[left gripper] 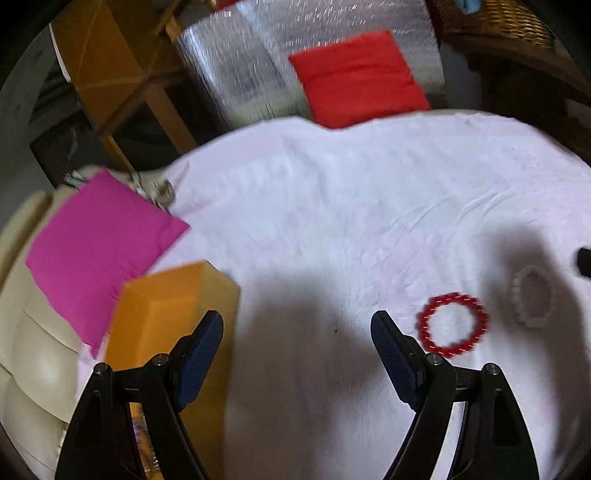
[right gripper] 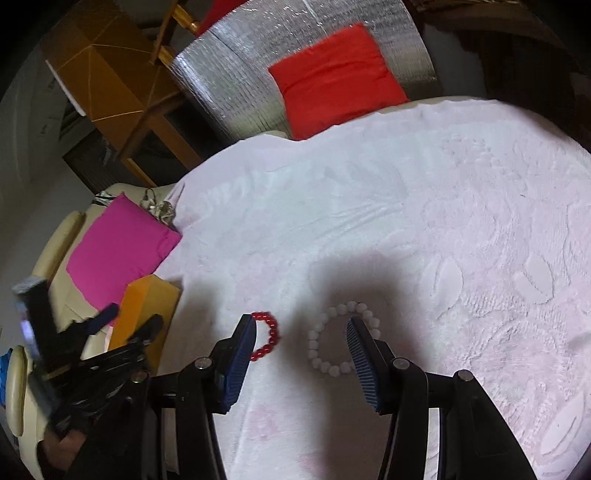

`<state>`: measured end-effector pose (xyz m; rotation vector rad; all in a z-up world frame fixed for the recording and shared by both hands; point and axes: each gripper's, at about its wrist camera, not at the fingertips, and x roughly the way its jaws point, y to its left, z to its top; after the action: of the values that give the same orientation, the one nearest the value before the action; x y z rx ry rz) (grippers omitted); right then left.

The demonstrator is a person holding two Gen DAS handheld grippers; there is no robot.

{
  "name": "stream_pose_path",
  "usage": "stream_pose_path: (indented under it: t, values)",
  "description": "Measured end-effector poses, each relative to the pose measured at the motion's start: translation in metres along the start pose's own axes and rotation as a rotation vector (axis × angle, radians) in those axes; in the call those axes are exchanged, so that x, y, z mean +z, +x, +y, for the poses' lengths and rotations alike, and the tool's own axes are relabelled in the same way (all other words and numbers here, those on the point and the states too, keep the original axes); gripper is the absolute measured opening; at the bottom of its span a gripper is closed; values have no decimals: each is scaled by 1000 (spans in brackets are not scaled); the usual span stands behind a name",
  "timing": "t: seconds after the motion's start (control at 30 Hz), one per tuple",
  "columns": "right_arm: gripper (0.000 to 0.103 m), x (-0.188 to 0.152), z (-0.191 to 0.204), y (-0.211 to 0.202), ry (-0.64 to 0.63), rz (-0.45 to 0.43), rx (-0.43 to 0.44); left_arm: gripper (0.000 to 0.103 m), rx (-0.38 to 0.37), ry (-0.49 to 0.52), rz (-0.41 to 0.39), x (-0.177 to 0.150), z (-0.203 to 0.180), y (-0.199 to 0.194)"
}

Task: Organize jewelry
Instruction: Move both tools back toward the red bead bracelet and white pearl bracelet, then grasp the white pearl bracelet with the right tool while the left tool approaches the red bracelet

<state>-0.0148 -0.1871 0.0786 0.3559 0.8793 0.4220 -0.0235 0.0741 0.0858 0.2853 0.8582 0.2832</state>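
A red bead bracelet (left gripper: 451,325) lies on the pale pink cloth (left gripper: 332,206), just right of my left gripper's right finger. A white bead bracelet (left gripper: 533,296) lies right of it. An orange box (left gripper: 166,325) stands at the cloth's left edge, behind my left finger. My left gripper (left gripper: 297,325) is open and empty above the cloth. In the right wrist view my right gripper (right gripper: 301,326) is open and empty; the white bracelet (right gripper: 325,354) lies between its fingers, partly behind the right one, and the red bracelet (right gripper: 271,334) is half hidden by the left one. The orange box (right gripper: 147,310) and my left gripper (right gripper: 125,321) show at the left.
A magenta cushion (left gripper: 96,247) lies on the cream sofa (left gripper: 33,354) left of the cloth. A red cushion (left gripper: 358,81) leans on a silver foil panel (left gripper: 240,66) behind. A wooden table (left gripper: 122,74) stands at the back left, a wicker basket (left gripper: 498,18) at the back right.
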Motion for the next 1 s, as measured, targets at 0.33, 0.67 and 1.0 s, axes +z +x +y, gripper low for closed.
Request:
stream_pose_path:
  t: [0.33, 0.67, 1.0]
  values:
    - [55, 0, -13, 6, -74, 29, -124, 83, -189, -33, 90, -16, -4, 28]
    - [55, -22, 2, 27, -202, 106, -200, 83, -260, 75, 89, -26, -50, 9]
    - [60, -24, 6, 42, -253, 144, -209, 83, -218, 74, 90, -21, -43, 19]
